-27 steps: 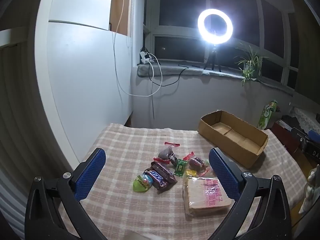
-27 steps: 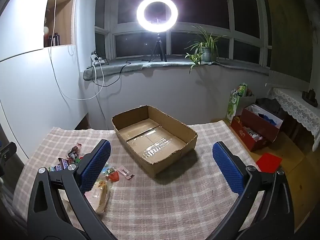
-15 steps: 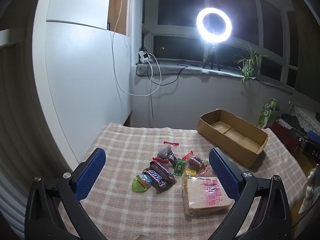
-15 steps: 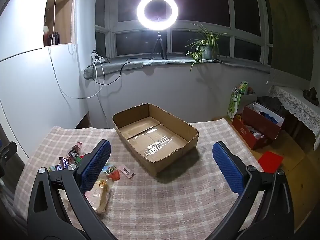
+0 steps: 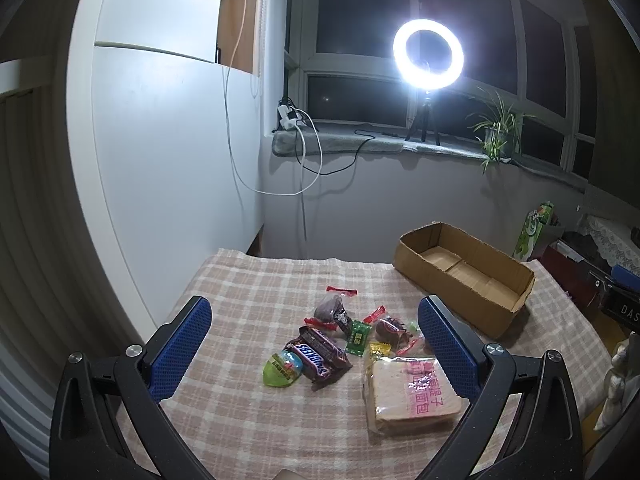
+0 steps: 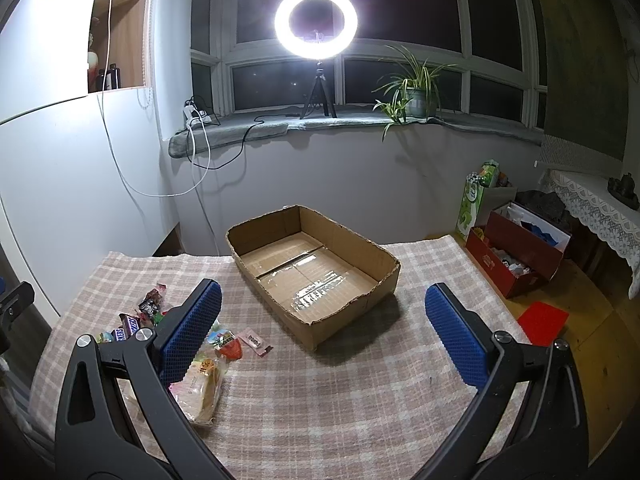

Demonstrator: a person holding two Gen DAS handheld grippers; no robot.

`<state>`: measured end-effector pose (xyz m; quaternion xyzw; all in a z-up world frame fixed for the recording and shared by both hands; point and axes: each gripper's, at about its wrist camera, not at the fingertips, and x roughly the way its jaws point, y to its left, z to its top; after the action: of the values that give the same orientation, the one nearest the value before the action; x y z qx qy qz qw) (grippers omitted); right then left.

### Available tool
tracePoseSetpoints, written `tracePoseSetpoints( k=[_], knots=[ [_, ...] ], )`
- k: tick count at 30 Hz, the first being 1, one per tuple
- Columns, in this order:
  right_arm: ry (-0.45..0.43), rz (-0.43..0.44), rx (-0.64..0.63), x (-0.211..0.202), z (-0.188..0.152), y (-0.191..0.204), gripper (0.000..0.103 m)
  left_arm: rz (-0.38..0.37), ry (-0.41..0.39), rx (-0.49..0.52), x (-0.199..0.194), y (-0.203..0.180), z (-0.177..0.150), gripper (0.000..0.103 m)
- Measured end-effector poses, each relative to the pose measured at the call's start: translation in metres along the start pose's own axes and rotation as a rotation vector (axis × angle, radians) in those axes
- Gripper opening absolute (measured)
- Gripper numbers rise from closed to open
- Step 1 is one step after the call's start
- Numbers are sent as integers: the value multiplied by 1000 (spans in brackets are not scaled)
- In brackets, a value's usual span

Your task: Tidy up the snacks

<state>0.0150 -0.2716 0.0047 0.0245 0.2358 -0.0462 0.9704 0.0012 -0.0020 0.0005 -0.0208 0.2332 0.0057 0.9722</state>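
Note:
A pile of snacks lies on the checked tablecloth (image 5: 248,304): a Snickers bag (image 5: 320,356), a green egg-shaped pack (image 5: 282,368), a wrapped bread slice (image 5: 408,390), small candies (image 5: 360,332) and a red strip (image 5: 342,290). An empty cardboard box (image 5: 464,276) stands at the back right. My left gripper (image 5: 312,344) is open and empty, above the pile. My right gripper (image 6: 324,324) is open and empty, before the box (image 6: 312,268). The bread (image 6: 202,388) and a pink sachet (image 6: 256,342) show at its left.
A ring light (image 6: 316,22) and a potted plant (image 6: 416,88) stand on the windowsill. White panels (image 5: 172,152) border the table's left. A red box (image 6: 516,260) and a green bag (image 6: 476,196) sit on the floor to the right.
Both grippers have shifted only slightly; the views have drifted a little. Both stay open and empty. No snack has moved.

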Motion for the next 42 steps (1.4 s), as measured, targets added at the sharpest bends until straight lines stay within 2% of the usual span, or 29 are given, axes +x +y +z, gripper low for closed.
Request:
tracePoseSetpoints(
  k=[42],
  knots=[
    [11, 13, 4, -1, -1, 0, 103, -20, 2, 11, 0, -3, -1, 102]
  ],
)
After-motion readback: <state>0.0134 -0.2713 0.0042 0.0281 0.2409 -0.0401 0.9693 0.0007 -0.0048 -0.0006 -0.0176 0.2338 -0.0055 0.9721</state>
